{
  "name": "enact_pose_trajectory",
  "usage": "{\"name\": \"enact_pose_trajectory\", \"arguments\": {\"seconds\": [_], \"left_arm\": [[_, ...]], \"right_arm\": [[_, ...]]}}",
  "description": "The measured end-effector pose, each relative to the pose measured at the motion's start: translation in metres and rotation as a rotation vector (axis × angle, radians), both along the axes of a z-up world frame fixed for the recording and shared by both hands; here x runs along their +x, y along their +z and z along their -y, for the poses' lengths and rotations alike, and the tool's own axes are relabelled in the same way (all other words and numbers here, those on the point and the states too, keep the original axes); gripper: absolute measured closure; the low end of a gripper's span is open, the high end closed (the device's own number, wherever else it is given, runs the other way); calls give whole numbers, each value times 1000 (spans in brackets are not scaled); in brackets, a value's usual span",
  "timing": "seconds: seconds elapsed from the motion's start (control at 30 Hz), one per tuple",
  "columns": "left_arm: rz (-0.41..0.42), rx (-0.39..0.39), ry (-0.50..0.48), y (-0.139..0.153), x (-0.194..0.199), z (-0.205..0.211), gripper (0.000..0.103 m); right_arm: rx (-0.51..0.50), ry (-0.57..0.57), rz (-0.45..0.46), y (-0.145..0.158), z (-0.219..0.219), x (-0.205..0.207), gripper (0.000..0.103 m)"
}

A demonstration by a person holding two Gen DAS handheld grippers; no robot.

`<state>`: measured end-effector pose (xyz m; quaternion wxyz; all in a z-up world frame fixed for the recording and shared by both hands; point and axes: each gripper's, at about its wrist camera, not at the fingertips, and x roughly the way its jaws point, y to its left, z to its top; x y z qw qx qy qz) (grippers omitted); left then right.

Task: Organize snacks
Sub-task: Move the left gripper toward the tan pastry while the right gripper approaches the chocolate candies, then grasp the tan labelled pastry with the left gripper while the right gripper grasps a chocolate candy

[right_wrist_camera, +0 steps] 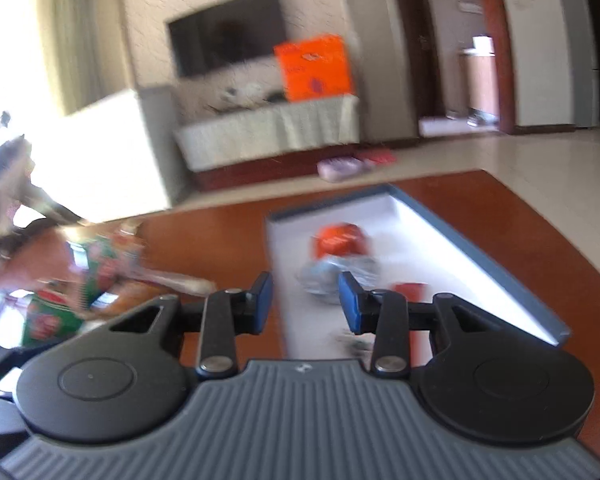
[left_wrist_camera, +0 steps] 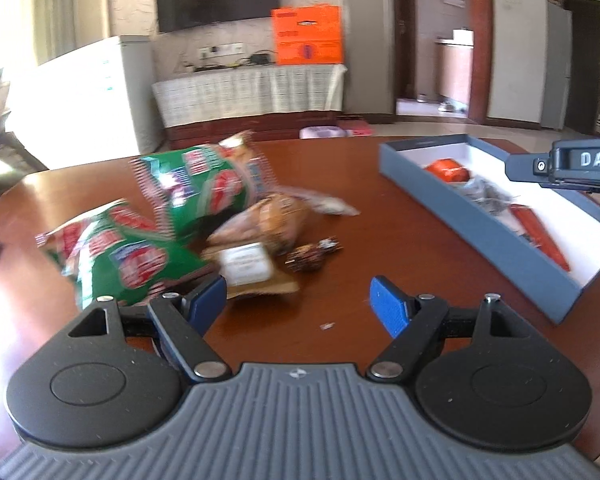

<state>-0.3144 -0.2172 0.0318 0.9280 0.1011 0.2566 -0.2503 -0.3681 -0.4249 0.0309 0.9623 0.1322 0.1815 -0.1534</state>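
On the brown table (left_wrist_camera: pixel 380 240) lies a pile of snacks: two green bags (left_wrist_camera: pixel 204 184) (left_wrist_camera: pixel 120 256), a bread roll in clear wrap (left_wrist_camera: pixel 268 220), a brown packet with a white label (left_wrist_camera: pixel 246 266) and a dark wrapped candy (left_wrist_camera: pixel 310 256). My left gripper (left_wrist_camera: pixel 296 296) stands open just in front of the pile, nothing between its pads. At the right, a blue box (left_wrist_camera: pixel 480 236) with a white inside holds an orange packet (left_wrist_camera: pixel 448 170), a silvery packet (left_wrist_camera: pixel 488 196) and a red stick (left_wrist_camera: pixel 540 236). My right gripper (right_wrist_camera: pixel 306 300) hangs open over the box (right_wrist_camera: pixel 480 258), above the silvery packet (right_wrist_camera: pixel 328 276).
The other gripper's housing (left_wrist_camera: pixel 572 166) reaches in over the box from the right. A small crumb (left_wrist_camera: pixel 326 325) lies on the table near my left pads. Beyond the table's far edge stand a TV cabinet with an orange carton (left_wrist_camera: pixel 308 36) and a white appliance (left_wrist_camera: pixel 100 92).
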Motion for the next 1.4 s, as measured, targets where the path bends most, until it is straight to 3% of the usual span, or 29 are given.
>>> {"name": "enact_pose_trajectory", "arguments": {"seconds": [0.2, 0.37, 0.6, 0.63, 0.7, 0.87, 0.97, 1.07, 1.27, 1.4], "left_arm": [[2, -2, 66, 4, 2, -26, 20], [18, 40, 37, -3, 20, -21, 20], [-69, 16, -38, -15, 60, -6, 21], [-83, -2, -43, -16, 64, -7, 22], [-116, -21, -40, -18, 72, -10, 39], [-127, -16, 37, -18, 74, -29, 40], [-150, -17, 71, -17, 74, -43, 40], [-139, 10, 61, -17, 73, -44, 39], [-123, 43, 26, -20, 79, -39, 37], [-115, 58, 29, -24, 85, -36, 24]], "right_arm": [[-17, 200, -56, -6, -44, 28, 64], [-23, 194, -109, -14, -60, 53, 64], [-16, 158, -119, -19, -55, 58, 64], [-13, 156, -125, -21, -55, 61, 64], [-1, 157, -139, -25, -56, 69, 64], [4, 194, -180, -33, -72, 87, 64], [-2, 212, -180, -35, -82, 93, 62], [-69, 198, -199, -39, -94, 100, 48], [-105, 226, -226, -43, -99, 110, 50], [-83, 232, -243, -45, -91, 115, 54]]}}
